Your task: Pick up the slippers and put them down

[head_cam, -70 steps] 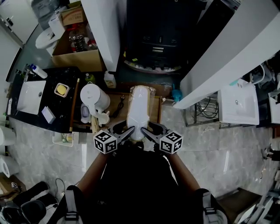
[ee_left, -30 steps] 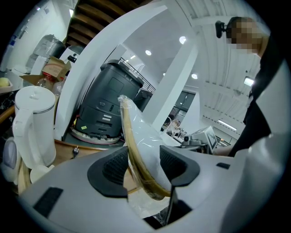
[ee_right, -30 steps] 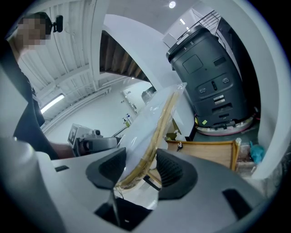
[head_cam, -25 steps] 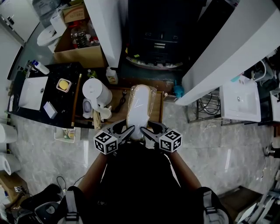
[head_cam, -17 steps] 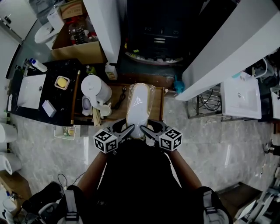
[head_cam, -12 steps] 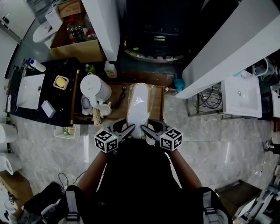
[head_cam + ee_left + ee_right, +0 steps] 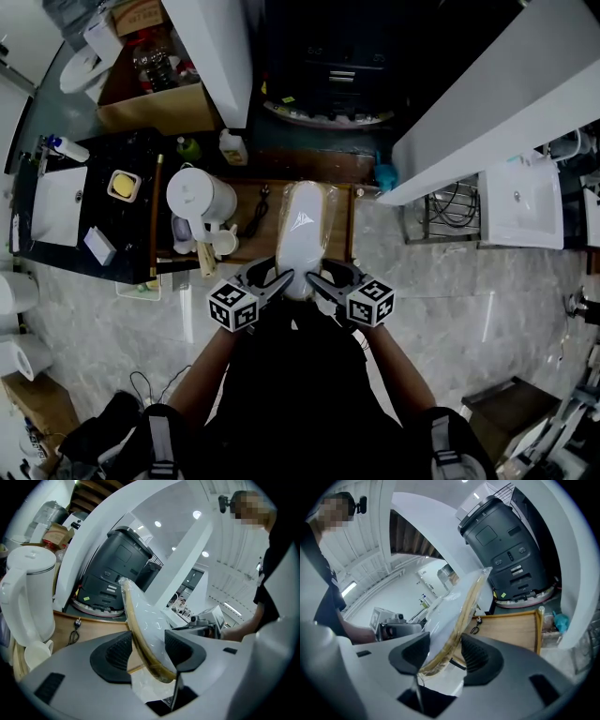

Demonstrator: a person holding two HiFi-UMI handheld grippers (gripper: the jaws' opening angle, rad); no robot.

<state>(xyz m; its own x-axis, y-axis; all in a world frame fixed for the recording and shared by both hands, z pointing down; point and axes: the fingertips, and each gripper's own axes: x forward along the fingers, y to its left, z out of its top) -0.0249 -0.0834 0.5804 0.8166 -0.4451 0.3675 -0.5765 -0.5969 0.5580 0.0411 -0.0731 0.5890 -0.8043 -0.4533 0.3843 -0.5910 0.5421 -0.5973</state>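
the plastic-wrapped slippers (image 7: 302, 234) are off the surface, held at the heel end by both tools: the left gripper (image 7: 281, 280) clamps one side and the right gripper (image 7: 316, 279) the other. each gripper view shows the pads pressed on the tan sole edge and the wrap, the toe end reaching forward and up. in the left gripper view the slippers (image 7: 140, 620) fill the gap of the left gripper (image 7: 147, 649), and the slippers (image 7: 457, 613) do the same in the right gripper (image 7: 439, 654).

judging by this, the pick-up is done and the put-down is in hand. the next move calls for lowering both hands together, tipping the toe down so the soles meet the wooden tray (image 7: 339, 225) flat, then spreading both sets of jaws.

room is fair but bounded. the white kettle (image 7: 199, 197) and a cup (image 7: 223, 246) stand at the tray's left, and a power cord (image 7: 260, 212) lies just beside the slippers on that side. the tray's raised rim (image 7: 539, 630) bounds the right. beyond the far edge sits a black machine (image 7: 328, 66), and a white column (image 7: 220, 56) is well apart. the free strip runs straight under the slippers.
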